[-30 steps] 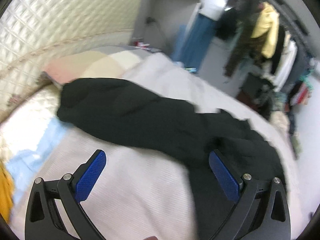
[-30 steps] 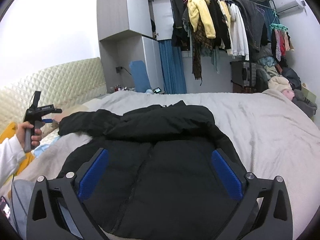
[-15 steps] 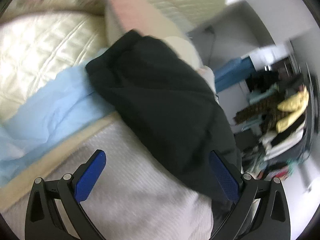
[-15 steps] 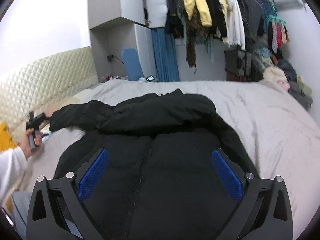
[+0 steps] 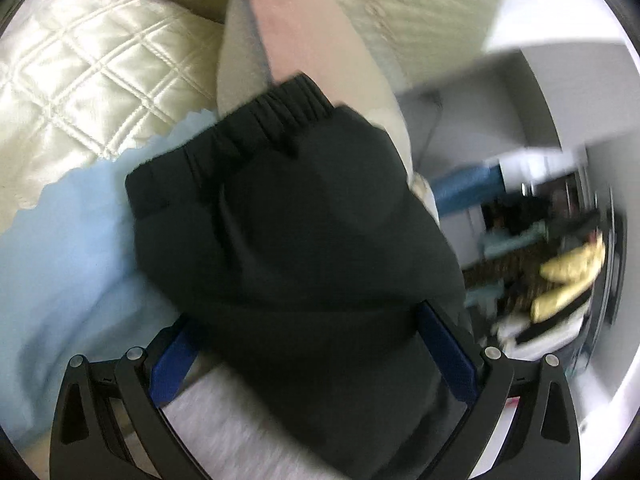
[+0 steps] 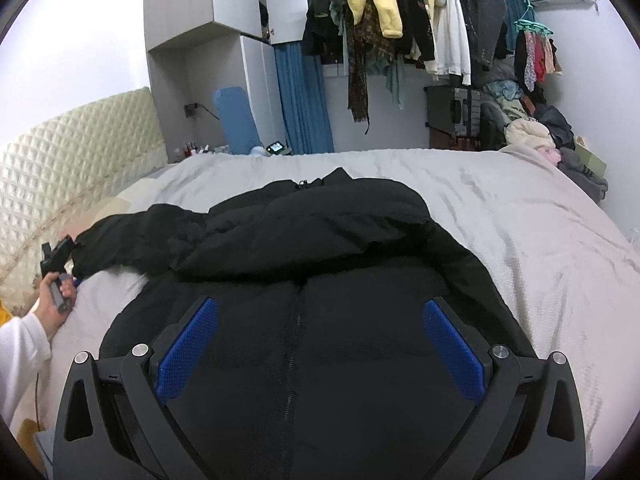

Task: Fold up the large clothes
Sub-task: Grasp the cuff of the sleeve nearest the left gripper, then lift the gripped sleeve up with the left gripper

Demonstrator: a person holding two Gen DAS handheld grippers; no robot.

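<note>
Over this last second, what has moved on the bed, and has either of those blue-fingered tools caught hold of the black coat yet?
The left gripper has swung down to the black jacket's outstretched sleeve; its open fingers now straddle the sleeve near the cuff, not yet closed. Seen from the right, the hand sank toward the bed. The right gripper stayed open above the jacket, which lies as before.

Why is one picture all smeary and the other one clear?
Left wrist view: motion blur smears the sleeve, its cuff and the room at right. Right wrist view: sharp, evenly lit; the jacket and hanging clothes are crisp. Both views bulge from the fisheye lens, with dark corners.
</note>
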